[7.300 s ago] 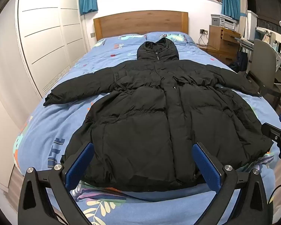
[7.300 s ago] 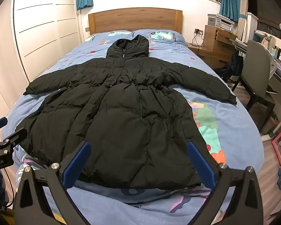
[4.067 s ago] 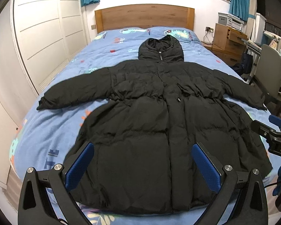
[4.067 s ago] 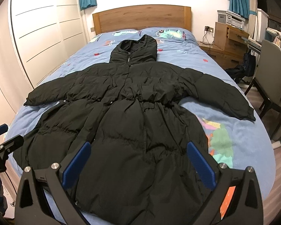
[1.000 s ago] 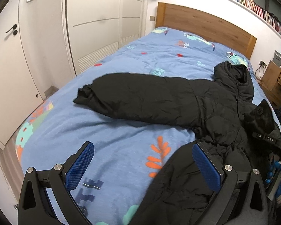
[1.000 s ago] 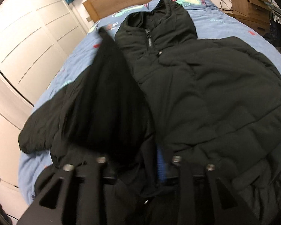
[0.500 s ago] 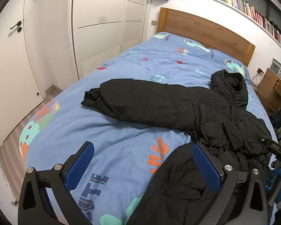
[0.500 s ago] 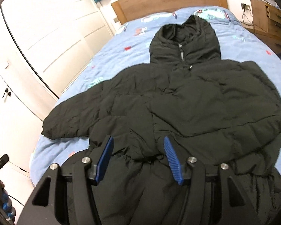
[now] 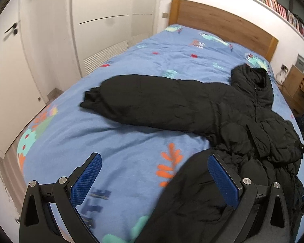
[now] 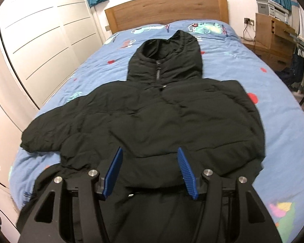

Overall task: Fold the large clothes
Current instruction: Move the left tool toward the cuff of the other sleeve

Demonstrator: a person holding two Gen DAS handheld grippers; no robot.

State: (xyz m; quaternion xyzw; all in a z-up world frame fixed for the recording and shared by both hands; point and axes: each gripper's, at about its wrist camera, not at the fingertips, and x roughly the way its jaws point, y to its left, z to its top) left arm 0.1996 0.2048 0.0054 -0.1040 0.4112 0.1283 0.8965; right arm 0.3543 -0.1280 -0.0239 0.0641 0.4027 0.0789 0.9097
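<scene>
Lying lengthwise on bed (image 10: 277,93), black coat (image 10: 172,121), hood toward headboard (image 10: 166,6), both tongs released.

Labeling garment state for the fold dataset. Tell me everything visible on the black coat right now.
The coat is a black quilted puffer with a hood toward the headboard and a front zipper. It lies front up on the bed. One sleeve is spread out flat to the side; the opposite sleeve lies folded across the chest. The hem end is bunched near the camera. Both the left gripper and right gripper are open, gripping nothing.
</scene>
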